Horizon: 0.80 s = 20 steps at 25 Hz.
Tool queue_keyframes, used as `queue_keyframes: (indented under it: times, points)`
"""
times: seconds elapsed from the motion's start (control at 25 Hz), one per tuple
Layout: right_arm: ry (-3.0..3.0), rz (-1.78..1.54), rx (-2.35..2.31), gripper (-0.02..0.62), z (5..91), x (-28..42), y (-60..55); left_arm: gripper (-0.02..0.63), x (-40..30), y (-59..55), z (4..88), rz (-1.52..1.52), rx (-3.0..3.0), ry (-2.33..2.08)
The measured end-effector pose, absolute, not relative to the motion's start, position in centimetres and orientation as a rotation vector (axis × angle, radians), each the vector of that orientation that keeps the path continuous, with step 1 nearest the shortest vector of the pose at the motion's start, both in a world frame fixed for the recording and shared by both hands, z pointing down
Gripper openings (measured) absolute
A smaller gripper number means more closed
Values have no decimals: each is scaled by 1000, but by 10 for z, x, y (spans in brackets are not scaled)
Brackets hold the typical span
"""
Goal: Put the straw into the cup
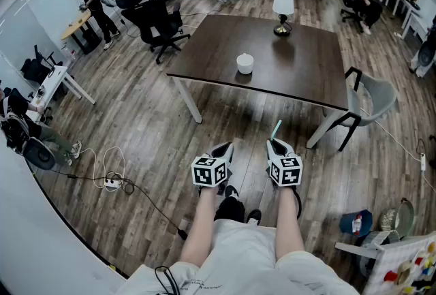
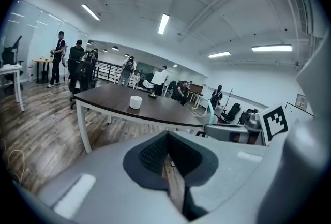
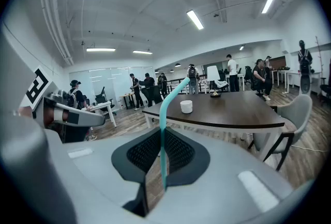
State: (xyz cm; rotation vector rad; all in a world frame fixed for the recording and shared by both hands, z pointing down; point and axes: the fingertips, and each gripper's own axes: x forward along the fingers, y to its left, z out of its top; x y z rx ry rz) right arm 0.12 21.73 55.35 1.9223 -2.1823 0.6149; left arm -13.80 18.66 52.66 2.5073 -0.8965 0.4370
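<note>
Because the straw (image 3: 162, 130) is a thin, light plastic tube with a bent top, it will likely crush or pivot under a careless pinch. A hold low on its straight shaft, where it is gripped now, seems soundest and leaves the long upper part free to enter the cup (image 3: 186, 106). The straw stands upright, clamped between the closed jaws of the right gripper (image 3: 159, 166), well apart from the cup, which sits on the dark table (image 1: 300, 75) ahead. The right gripper view shows the grip and the bend plainly. The head view gives only a short teal tip, yet it alone shows both grippers side by side over the wood floor (image 1: 136, 123), short of the table. The left gripper (image 2: 168, 161) has its jaws drawn nearly together with nothing between them. A lamp (image 1: 283, 7) stands farther back on the table.
</note>
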Motion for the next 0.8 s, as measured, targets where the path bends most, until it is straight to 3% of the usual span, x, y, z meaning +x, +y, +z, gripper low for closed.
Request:
queue_keyframes:
  times: [0.4,0.8]
  points:
    - [-2188,576,1934,44,548,-8,203,2,-131,173,531,468,2539,-855]
    - [-2168,612,1939,51,533,38,159,2,-63,122,517,432,2593,-688]
